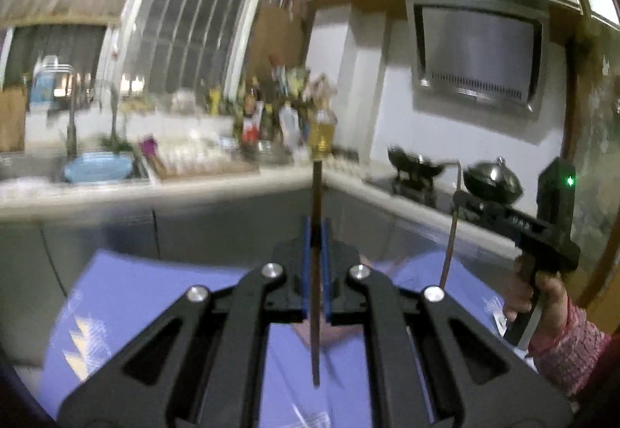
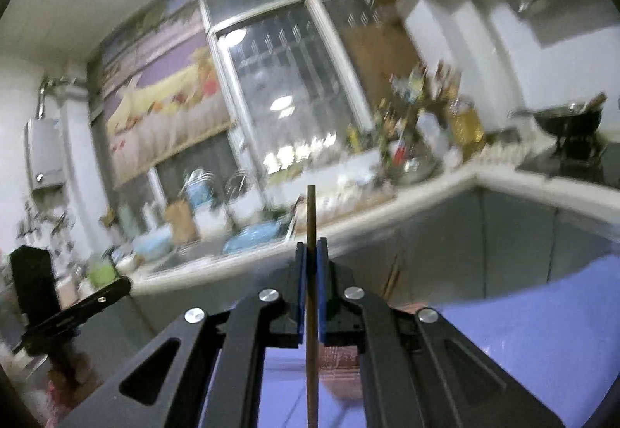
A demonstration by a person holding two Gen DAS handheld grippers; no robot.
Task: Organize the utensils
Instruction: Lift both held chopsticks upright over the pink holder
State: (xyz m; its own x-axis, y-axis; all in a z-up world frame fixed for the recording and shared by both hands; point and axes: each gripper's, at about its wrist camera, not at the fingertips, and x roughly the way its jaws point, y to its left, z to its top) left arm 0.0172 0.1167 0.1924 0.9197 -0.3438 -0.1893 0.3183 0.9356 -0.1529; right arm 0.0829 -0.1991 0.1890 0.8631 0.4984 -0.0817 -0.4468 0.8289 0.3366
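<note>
Left gripper (image 1: 316, 234) — blue pads pressed together on a dark chopstick (image 1: 316, 273). The stick stands upright between the pads; lower end hangs over the purple cloth (image 1: 155, 304), upper end rises past the pads to approx. the counter (image 1: 193, 180) edge line.

Right gripper (image 2: 311, 253) — same condition: pads pinched on a second chopstick (image 2: 310, 273), upright, top end clear above the fingertips, bottom end running out of the right wrist view. In the left wrist view this gripper shows at right, held by a hand (image 1: 534, 296) in a pink patterned sleeve (image 1: 569, 346), its stick dangling below the tips.

Beyond the cloth: grey cabinet fronts, then the L-shaped counter.
- Left section: sink w/ blue basin (image 1: 99, 166); a faucet (image 1: 71, 118) behind it.
- Counter corner: cluster of bottles, incl. a yellow oil bottle (image 1: 321, 131).
- Right section: stove w/ two dark woks (image 1: 492, 180), hood above.

Far wall: barred window (image 1: 197, 13), printed blind to its left. Background is motion-blurred; small items on the counter cannot be identified.
</note>
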